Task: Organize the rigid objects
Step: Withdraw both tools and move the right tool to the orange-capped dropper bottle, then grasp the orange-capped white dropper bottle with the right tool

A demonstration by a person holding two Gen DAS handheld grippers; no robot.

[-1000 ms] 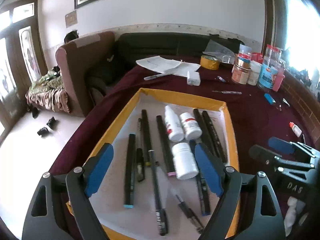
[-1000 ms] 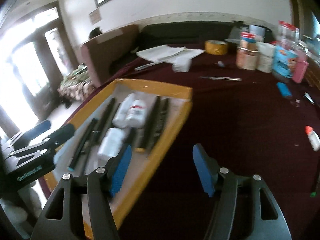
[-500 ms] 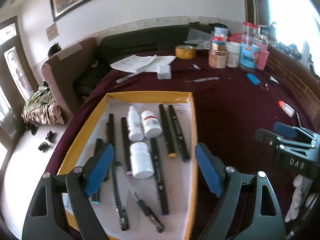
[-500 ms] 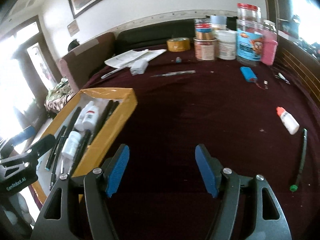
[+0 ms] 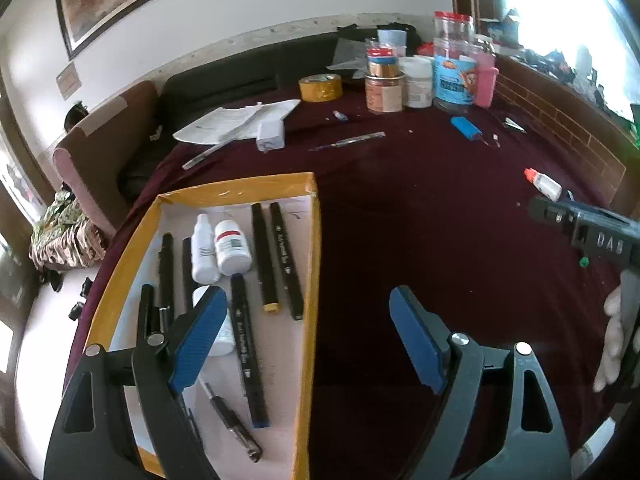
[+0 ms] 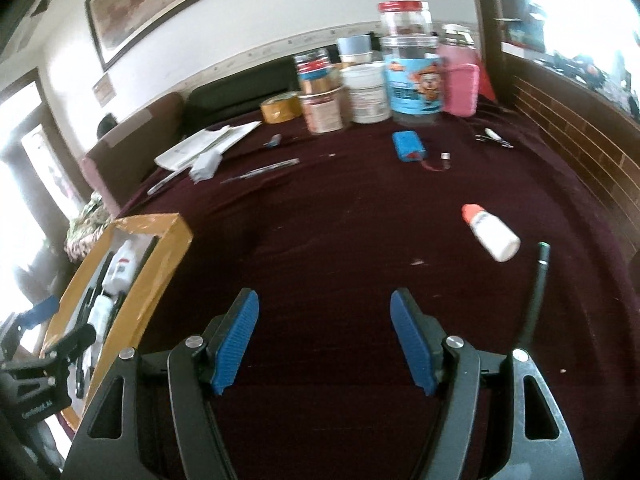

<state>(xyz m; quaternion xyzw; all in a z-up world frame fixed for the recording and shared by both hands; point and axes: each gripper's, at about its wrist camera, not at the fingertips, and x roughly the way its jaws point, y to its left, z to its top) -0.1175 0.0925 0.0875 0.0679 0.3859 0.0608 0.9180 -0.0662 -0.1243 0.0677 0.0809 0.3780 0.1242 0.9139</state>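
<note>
**Both grippers standing open over the maroon cloth**

While the left gripper (image 5: 308, 344) is gaping wide and empty, its near finger is hiding part of a white bottle (image 5: 224, 334) inside the yellow-rimmed tray (image 5: 316, 264). The right gripper (image 6: 324, 338), half-spread, is holding nothing; beyond it, a green-tipped marker (image 6: 534, 300) and glue bottle (image 6: 492, 232) are lying loose, slightly blurred.

daylight glare from blown-out windows, fisheye-bent edges, right view slightly blurred.

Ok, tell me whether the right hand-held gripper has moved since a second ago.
Yes. The right hand-held gripper swung rightward, away from the yellow tray, toward the glue bottle.
</note>
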